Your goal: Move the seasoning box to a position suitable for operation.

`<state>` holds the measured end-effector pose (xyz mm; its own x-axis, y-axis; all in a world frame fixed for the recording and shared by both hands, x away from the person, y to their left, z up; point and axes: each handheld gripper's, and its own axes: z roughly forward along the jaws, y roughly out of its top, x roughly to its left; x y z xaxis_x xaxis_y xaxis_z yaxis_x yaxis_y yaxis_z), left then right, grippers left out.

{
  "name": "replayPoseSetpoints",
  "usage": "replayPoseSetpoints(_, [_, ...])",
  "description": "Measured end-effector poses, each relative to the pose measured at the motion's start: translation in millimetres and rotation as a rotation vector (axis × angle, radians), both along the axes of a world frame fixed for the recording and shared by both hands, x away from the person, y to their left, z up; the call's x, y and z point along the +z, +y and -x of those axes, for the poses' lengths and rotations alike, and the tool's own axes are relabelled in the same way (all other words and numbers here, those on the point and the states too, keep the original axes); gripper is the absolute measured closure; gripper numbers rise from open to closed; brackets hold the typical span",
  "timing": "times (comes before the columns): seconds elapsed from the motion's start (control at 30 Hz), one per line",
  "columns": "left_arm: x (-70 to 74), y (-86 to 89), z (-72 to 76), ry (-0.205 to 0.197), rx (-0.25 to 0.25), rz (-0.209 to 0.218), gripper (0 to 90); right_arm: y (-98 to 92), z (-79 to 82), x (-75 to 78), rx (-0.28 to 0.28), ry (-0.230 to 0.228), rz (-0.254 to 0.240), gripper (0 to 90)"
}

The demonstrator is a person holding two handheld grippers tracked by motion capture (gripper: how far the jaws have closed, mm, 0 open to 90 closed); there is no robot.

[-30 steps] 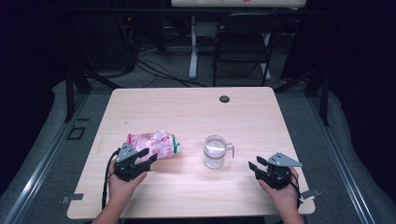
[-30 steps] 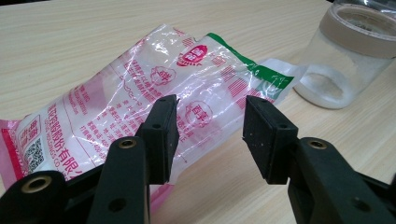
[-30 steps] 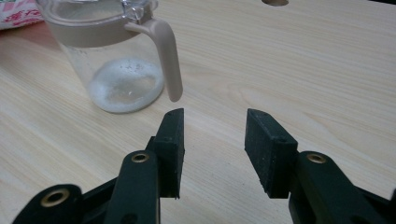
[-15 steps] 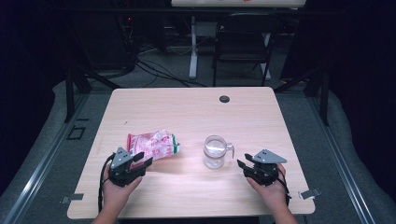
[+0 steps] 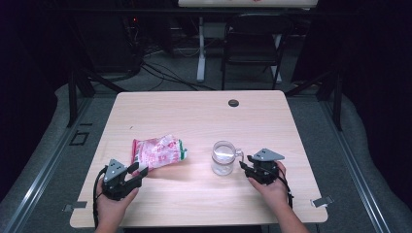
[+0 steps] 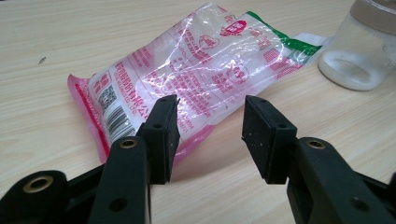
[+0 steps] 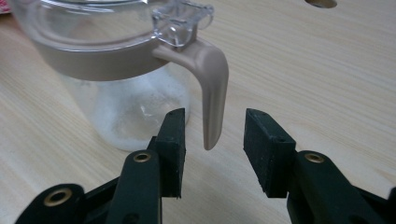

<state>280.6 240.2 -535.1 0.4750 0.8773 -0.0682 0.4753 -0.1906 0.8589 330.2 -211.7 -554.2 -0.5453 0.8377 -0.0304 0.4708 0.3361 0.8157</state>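
Both sets of jaws open, nothing held. Jar (image 5: 223,158) lower middle of the high view, bag (image 5: 158,152) lower left. Glass, so breakable: grab the stiff handle (image 7: 212,88). Bag's floppy, slick; pinch its edge.

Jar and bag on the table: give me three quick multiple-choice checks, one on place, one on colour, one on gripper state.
1. Where does the bag lie relative to the jar in the high view?
A. left of it
B. right of it
C. on top of it

2. What colour is the jar's handle?
A. blue
B. beige
C. black

3. How do the right gripper jaws stand?
A. shut on the bag
B. clamped on the lid
C. open around the handle

Answers: 1 A, the bag lies nearer the left gripper. 2 B, it matches the beige collar. 3 C, gaps show either side.
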Motion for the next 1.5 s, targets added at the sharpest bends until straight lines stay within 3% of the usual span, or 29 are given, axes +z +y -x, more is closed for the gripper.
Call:
replayPoseSetpoints(0.2, [-0.8,4.0,6.5,0.006,0.014,0.003,56.7,0.7,-12.5,-4.5,-0.017,0.040,-0.039,62.9])
replayPoseSetpoints(0.53, [-1.6,10.0,17.3,0.000,0.031,-0.012,59.0,11.0,-24.1,-9.5,-0.008,0.055,-0.034,66.3])
replayPoseSetpoints(0.77, [-2.1,19.9,23.3,-0.006,0.077,0.018,60.0,14.7,-30.7,-9.7,-0.007,0.060,-0.055,75.2])
replayPoseSetpoints(0.93, [-1.4,27.1,26.8,-0.013,0.127,0.053,60.6,17.3,-30.4,-9.5,-0.005,0.037,-0.028,77.8])
replayPoseSetpoints(1.07, [0.0,28.7,27.7,-0.028,0.139,0.069,61.3,17.9,-28.2,-9.2,0.000,0.030,-0.015,77.9])
replayPoseSetpoints(1.23, [1.1,25.6,24.9,-0.037,0.131,0.070,62.1,17.5,-23.8,-8.6,0.017,0.025,0.001,77.8])
replayPoseSetpoints(1.5, [5.2,0.8,16.7,-0.062,0.023,0.005,62.8,15.9,-9.1,-6.5,0.039,0.018,0.019,78.0])
